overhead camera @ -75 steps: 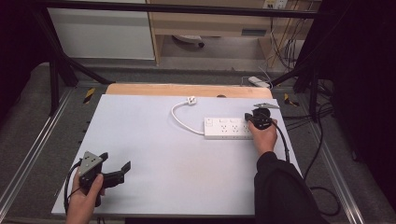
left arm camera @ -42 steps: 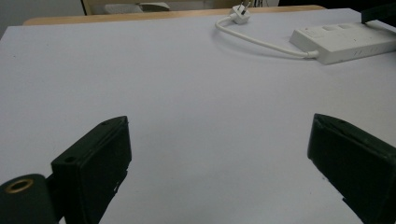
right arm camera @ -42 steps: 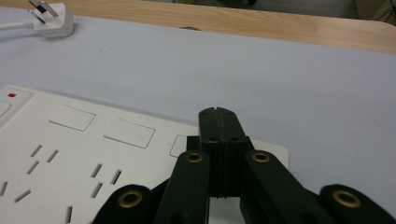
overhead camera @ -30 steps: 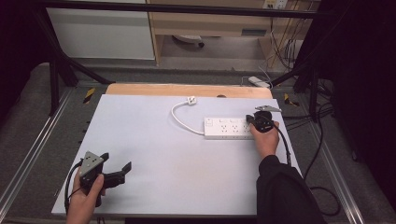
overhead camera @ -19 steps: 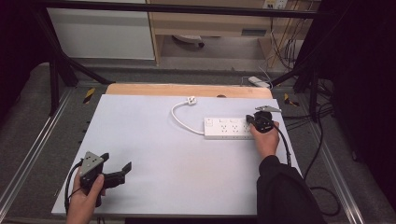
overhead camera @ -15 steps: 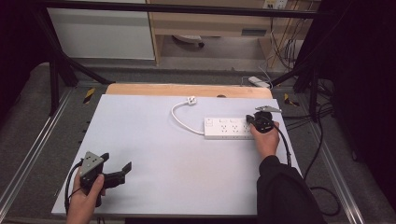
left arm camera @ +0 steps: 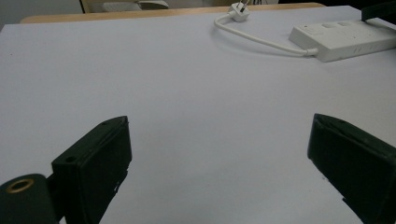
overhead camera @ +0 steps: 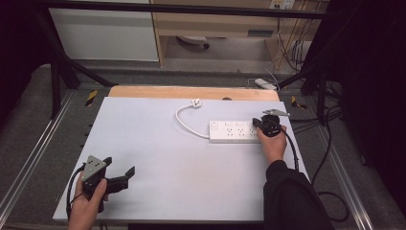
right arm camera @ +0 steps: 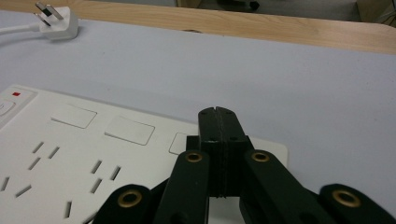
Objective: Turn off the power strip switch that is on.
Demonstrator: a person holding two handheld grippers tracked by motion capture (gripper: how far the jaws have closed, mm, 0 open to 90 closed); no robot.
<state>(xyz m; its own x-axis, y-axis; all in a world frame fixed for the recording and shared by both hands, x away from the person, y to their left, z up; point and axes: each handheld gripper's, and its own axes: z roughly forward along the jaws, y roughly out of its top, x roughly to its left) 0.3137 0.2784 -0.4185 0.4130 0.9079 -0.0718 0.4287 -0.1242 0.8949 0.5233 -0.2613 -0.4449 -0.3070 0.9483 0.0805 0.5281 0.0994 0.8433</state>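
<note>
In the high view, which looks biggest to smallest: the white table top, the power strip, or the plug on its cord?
Largest to smallest, as they look in the high view:
1. White table top, by far.
2. Power strip, a long block.
3. Plug, a tiny white piece, lying a little farther from the camera.

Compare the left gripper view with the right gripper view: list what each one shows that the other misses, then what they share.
Left gripper view alone: the left hand-held gripper, jaws wide apart over bare table, and the white cord running to the power strip.

Right gripper view alone: the right hand-held gripper, jaws pressed together, over the strip's end; its rocker switches and socket slots seen close.

Both: the white power strip, its plug, the table and its wooden far edge.
</note>
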